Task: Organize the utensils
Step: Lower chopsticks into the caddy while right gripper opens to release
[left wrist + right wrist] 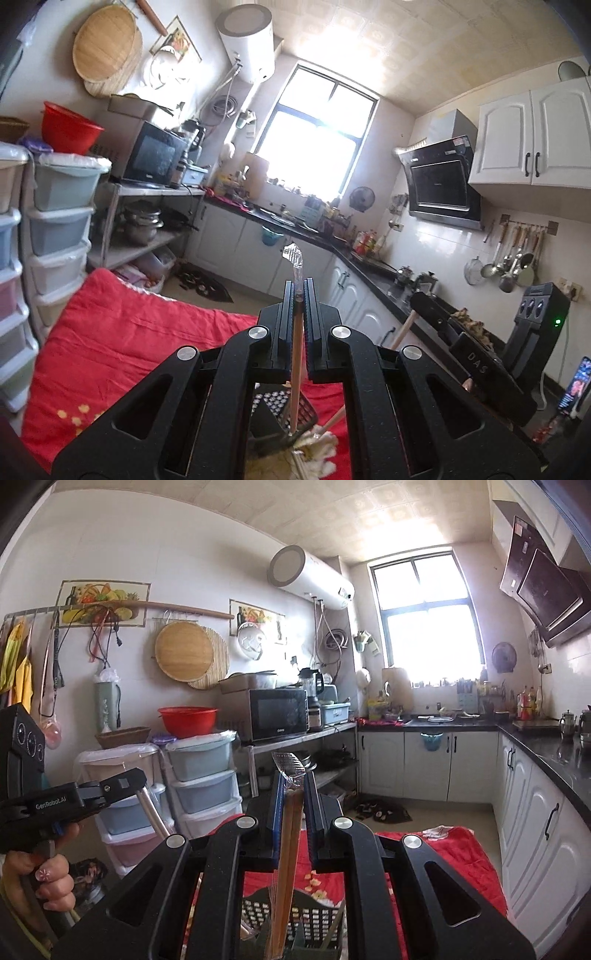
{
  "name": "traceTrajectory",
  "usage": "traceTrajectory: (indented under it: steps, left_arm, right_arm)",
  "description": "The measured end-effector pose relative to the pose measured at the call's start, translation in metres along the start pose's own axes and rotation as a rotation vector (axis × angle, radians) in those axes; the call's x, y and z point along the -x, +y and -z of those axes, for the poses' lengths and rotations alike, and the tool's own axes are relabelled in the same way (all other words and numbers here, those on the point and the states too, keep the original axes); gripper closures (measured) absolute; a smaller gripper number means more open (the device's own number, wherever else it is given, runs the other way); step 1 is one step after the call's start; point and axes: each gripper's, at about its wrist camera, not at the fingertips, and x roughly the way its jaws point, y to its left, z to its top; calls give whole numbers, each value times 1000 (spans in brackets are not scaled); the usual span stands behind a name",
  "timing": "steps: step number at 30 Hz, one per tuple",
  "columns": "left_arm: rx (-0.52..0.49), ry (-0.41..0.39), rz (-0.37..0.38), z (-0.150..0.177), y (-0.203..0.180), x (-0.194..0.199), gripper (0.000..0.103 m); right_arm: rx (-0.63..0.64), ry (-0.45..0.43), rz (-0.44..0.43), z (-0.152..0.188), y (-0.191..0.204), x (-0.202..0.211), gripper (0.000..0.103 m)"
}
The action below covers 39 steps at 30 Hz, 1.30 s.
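While "GenRobot.AI" marks your left gripper point(142, 790), clenched on a wooden stick point(295, 354), your right gripper point(293, 797) grasps plastic-sleeved chopsticks point(286, 853).

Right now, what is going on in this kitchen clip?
A person holds a gripper in each hand above a black perforated plastic basket that sits on a red quilted cloth. The left gripper is shut on a thin wooden stick in a clear wrapper. The right gripper is shut on a clear-wrapped pair of brown wooden chopsticks, whose lower ends reach down to the basket.
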Motion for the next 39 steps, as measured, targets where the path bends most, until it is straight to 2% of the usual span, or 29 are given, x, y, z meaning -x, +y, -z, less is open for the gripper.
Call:
traceTrajectory:
  steps: [10, 21, 34, 39]
  left_arm:
    - [4, -13, -60, 15, 7, -22, 101]
    - [-33, -8, -90, 34, 8, -40, 101]
    - [3, 11, -87, 55, 26, -51, 101]
    - [21, 22, -87, 63, 33, -54, 101]
  right_arm:
    - [-45, -17, 39, 12, -16, -19, 92]
    - [-83, -30, 95, 32, -37, -34, 92]
    - [-93, -50, 160, 66, -51, -42, 92]
    - [-101, -34, 155, 77, -51, -42, 92]
